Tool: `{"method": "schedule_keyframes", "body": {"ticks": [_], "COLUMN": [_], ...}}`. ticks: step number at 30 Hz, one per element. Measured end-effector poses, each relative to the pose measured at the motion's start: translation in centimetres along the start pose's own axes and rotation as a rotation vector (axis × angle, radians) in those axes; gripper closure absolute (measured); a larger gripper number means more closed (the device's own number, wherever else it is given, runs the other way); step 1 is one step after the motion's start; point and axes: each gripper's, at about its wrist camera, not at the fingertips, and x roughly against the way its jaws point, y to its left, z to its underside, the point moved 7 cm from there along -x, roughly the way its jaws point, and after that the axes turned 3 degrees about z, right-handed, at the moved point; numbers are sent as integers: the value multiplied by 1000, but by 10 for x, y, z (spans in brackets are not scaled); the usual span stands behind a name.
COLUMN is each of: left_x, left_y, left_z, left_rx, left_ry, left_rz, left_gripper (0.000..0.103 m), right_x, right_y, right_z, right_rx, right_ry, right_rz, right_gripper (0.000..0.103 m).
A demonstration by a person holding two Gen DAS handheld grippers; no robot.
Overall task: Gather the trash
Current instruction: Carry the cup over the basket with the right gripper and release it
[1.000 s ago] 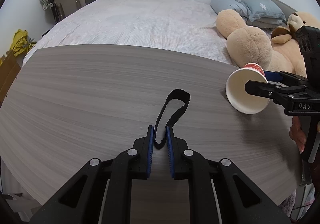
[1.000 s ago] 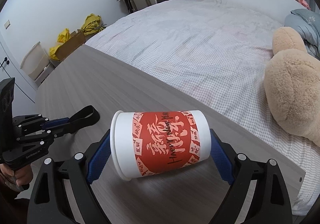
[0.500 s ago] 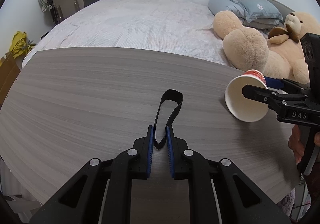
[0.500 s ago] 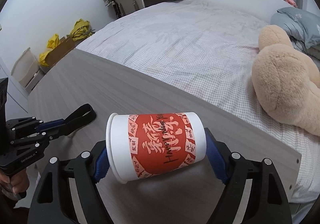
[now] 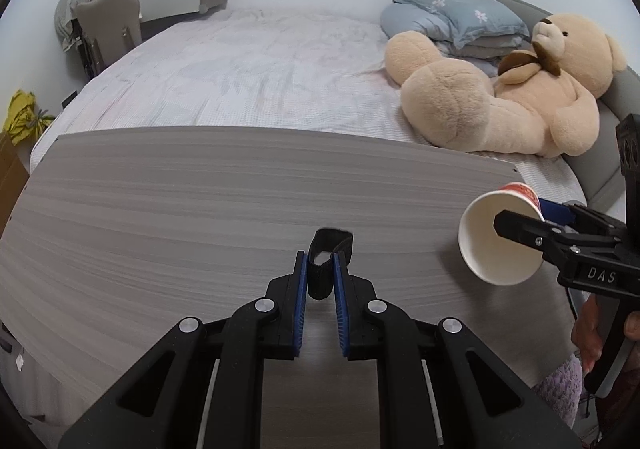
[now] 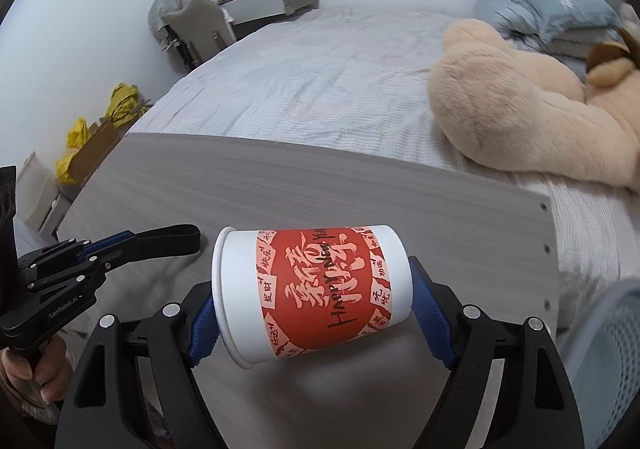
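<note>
While both tilt downward, left hand-held gripper [image 5: 320, 269] pinches strap [image 5: 326, 255], right [image 6: 316, 305] clamps cup [image 6: 312, 289].

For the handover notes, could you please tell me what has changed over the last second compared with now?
The black strap, earlier trailing on the table, now hangs lifted in the shut left gripper. The right gripper carried the paper cup off toward the table's right edge, its jaws closing a little on it. Both grips stayed; the teddy bear has not moved.
</note>
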Motion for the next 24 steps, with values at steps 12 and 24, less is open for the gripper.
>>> {"method": "schedule_keyframes", "body": {"ticks": [12,24], "left_x": [11,10], "left_y": [-72,-178], "left_z": [2,-10], "left_rx": [-111,-246], "left_ry": [-17,-36], "left_rz": [85,181], "left_gripper": [89,89], "right_x": [65,129], "right_y": [-54,-134], "right_z": [48,82], "right_rx": [-182,-309], "right_ry": [-65,-159], "right_rz": [84,200], "right_gripper": [25,25]}}
